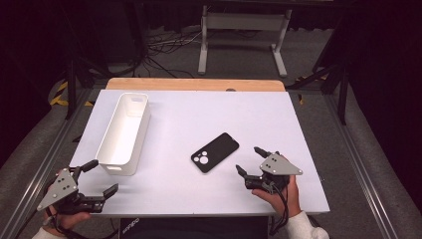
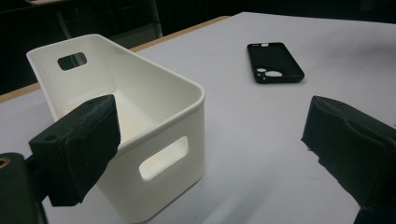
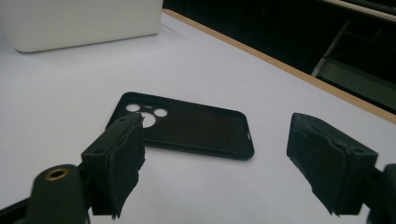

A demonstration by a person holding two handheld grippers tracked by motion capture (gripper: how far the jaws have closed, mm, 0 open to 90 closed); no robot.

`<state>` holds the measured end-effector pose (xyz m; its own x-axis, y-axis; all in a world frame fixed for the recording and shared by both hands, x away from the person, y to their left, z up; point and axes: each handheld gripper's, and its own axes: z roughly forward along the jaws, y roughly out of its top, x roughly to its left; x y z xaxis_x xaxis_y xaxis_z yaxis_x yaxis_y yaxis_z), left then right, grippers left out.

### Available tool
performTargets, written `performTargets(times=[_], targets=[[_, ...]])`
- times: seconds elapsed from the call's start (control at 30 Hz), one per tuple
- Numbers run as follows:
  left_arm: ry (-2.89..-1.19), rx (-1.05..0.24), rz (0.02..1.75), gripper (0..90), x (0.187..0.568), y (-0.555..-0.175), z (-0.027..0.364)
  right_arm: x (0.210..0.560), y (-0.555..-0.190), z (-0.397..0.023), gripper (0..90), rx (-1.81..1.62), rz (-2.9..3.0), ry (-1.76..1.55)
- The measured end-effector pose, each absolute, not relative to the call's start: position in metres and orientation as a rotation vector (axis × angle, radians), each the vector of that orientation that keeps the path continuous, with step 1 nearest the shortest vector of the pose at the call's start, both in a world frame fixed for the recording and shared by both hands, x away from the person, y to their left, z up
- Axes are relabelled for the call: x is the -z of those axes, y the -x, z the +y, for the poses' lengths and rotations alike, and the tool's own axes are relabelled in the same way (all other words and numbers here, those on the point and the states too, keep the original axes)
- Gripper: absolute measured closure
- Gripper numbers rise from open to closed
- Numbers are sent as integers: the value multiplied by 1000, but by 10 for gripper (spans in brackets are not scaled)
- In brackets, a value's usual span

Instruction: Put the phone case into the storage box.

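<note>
A black phone case [image 1: 215, 152] lies flat on the white table [image 1: 199, 124], camera holes toward the near left. It also lies ahead of my right gripper [image 3: 217, 163] as the phone case [image 3: 187, 126], just beyond the open jaws. In the high view my right gripper [image 1: 247, 160] sits open a short way right of the case. A long white bin [image 1: 124, 132] stands at the table's left, empty inside. My left gripper [image 1: 103, 177] is open near the table's front left corner, just before the bin's near end [image 2: 154, 140], with nothing between its jaws.
The far table edge has a wooden strip [image 1: 194, 83]. Beyond it stand a white frame [image 1: 244, 35] and cables on the floor. Metal rails [image 1: 45, 154] run along both sides of the table. Bare tabletop lies between the bin and the case.
</note>
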<state>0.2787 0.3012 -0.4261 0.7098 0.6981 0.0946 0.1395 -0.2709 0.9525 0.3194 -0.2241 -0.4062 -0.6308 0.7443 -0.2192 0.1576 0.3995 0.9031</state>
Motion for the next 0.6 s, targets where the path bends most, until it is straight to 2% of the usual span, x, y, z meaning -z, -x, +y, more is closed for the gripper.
performTargets(times=[0.6], targets=[[-1799,-592,684,90,431,-276,284,405,-328,-220,251,-1225,2032,-758]])
